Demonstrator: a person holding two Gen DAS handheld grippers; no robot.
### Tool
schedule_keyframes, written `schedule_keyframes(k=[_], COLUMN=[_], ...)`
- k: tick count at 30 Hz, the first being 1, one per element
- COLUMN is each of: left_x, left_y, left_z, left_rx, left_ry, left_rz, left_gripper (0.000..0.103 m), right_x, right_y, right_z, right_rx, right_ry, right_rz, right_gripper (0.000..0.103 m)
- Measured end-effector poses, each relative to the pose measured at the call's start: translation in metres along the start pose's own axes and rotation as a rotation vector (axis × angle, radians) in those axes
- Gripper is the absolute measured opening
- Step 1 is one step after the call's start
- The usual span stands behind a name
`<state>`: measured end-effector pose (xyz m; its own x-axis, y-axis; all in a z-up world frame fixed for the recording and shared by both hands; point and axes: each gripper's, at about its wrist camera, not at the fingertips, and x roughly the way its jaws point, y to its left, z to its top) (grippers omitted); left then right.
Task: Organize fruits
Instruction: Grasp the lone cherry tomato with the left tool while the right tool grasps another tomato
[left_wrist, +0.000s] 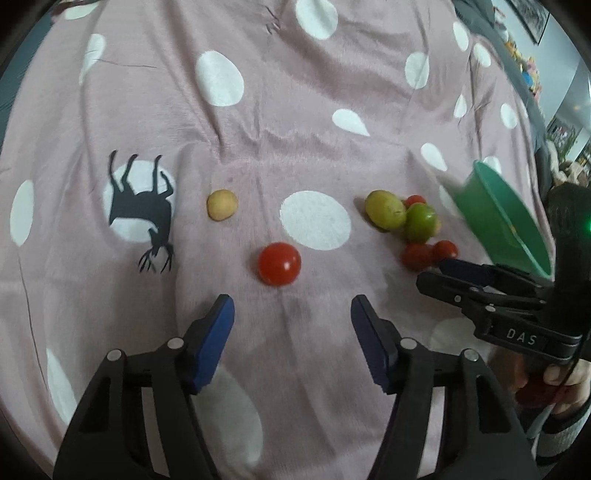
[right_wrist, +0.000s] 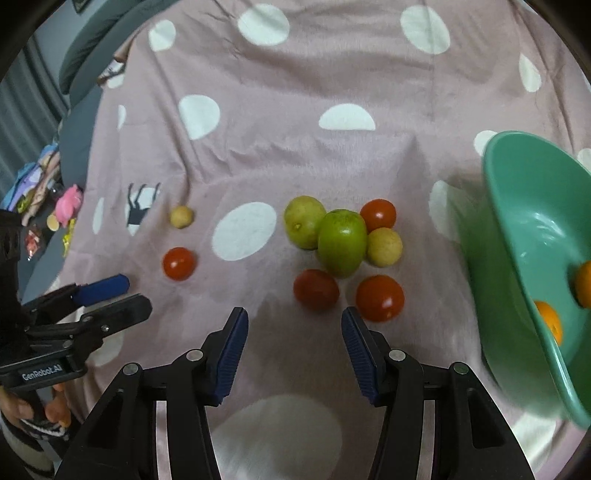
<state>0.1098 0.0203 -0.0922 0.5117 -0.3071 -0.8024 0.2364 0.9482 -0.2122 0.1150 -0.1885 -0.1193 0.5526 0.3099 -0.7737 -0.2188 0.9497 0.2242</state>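
Right wrist view: pink spotted blanket (right_wrist: 295, 92) spread under all. Green bowl (right_wrist: 517, 206) tilted at right, two oranges (right_wrist: 550, 319) seen inside. Right tool (right_wrist: 294, 350) held apart, empty, near fruit cluster: green fruit (right_wrist: 341, 242), red tomatoes (right_wrist: 379, 298). Left tool (left_wrist: 292, 341) held apart, empty, just short of lone tomato (left_wrist: 279, 263). Small yellow fruit (left_wrist: 221, 205) lies apart.

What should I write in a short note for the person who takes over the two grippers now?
Left gripper: open, holds nothing, in front of a lone tomato and a small yellow fruit.
Right gripper: open, holds nothing, facing the fruit cluster.
Green bowl: on the right, tilted, two orange fruits inside.
Done: those two fruits.
Left: three green and yellow fruits and three tomatoes in the cluster, plus the two apart.
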Motion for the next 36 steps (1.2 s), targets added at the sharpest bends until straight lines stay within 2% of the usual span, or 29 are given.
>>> schedule_keyframes(k=[4, 7, 12, 16, 23, 30, 36], left_x=[0.017, 0.029, 0.044, 0.047, 0.041, -0.002, -0.03], left_y=[0.0, 0.0, 0.001, 0.002, 0.008, 0.004, -0.012], left_z=[0.012, 0.018, 0.023, 0.024, 0.023, 0.007, -0.015], left_rx=[0.02, 0.038, 0.066, 0.081, 0.043, 0.017, 0.01], left_ry=[0.029, 0.055, 0.092, 0.082, 0.08, 0.034, 0.026], left_rz=[0.021, 0.036, 0.07, 0.096, 0.068, 0.021, -0.018], left_gripper=[0.06, 0.052, 0.038, 0.03, 0.029, 0.029, 0.029], right_x=[0.013, 0.02, 0.026, 0.026, 0.02, -0.016, -0.046], right_y=[0.0, 0.002, 0.007, 0.004, -0.003, 0.0, 0.003], right_z=[0.01, 0.015, 0.02, 0.021, 0.016, -0.002, -0.018], right_rx=[-0.017, -0.031, -0.069, -0.07, -0.031, -0.004, 0.003], right_ry=[0.036, 0.054, 0.056, 0.046, 0.032, -0.03, -0.071], right_rz=[-0.027, -0.042, -0.078, -0.089, -0.041, 0.049, 0.082], right_gripper=[0.056, 0.054, 0.042, 0.031, 0.03, 0.03, 0.03])
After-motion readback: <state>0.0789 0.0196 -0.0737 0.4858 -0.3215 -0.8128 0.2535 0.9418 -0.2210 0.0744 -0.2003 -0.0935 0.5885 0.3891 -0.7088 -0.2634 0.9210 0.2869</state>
